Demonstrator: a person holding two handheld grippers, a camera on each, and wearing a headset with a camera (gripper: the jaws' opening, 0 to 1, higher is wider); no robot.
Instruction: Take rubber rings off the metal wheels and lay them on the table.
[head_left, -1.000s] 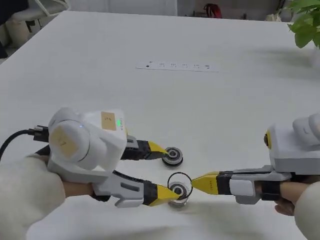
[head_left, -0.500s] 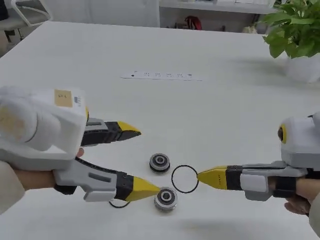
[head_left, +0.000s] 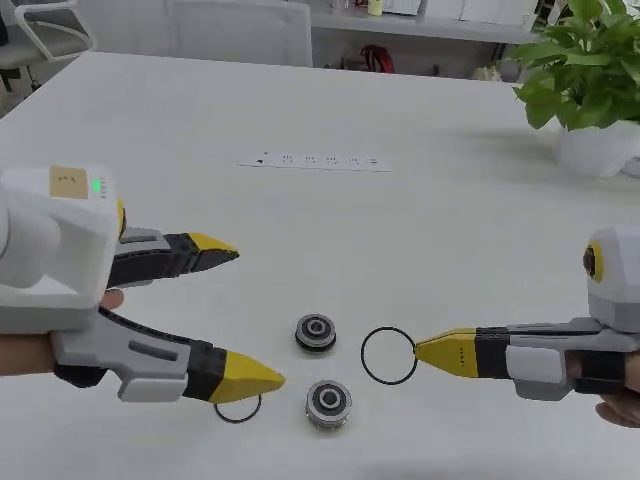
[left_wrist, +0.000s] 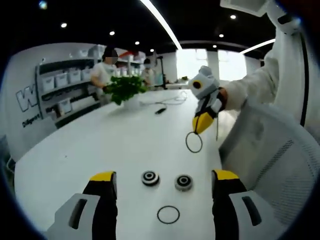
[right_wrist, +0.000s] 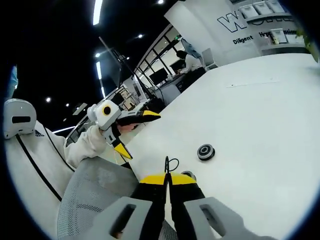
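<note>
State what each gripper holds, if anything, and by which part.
The right gripper pinches a rubber ring by its rim, between its tips. The left gripper is open, holding nothing.

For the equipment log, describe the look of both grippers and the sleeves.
Both the left gripper and right gripper have white housings, grey jaw arms, black sections and pointed yellow tips. The left carries a tan sticker and green light. The sleeves are off-white.

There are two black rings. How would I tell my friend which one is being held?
On the white table, look for the right gripper on the right side. The black ring is pinched at its yellow tip, next to two metal wheels. The other ring lies flat by the left gripper, and nothing holds it.
</note>
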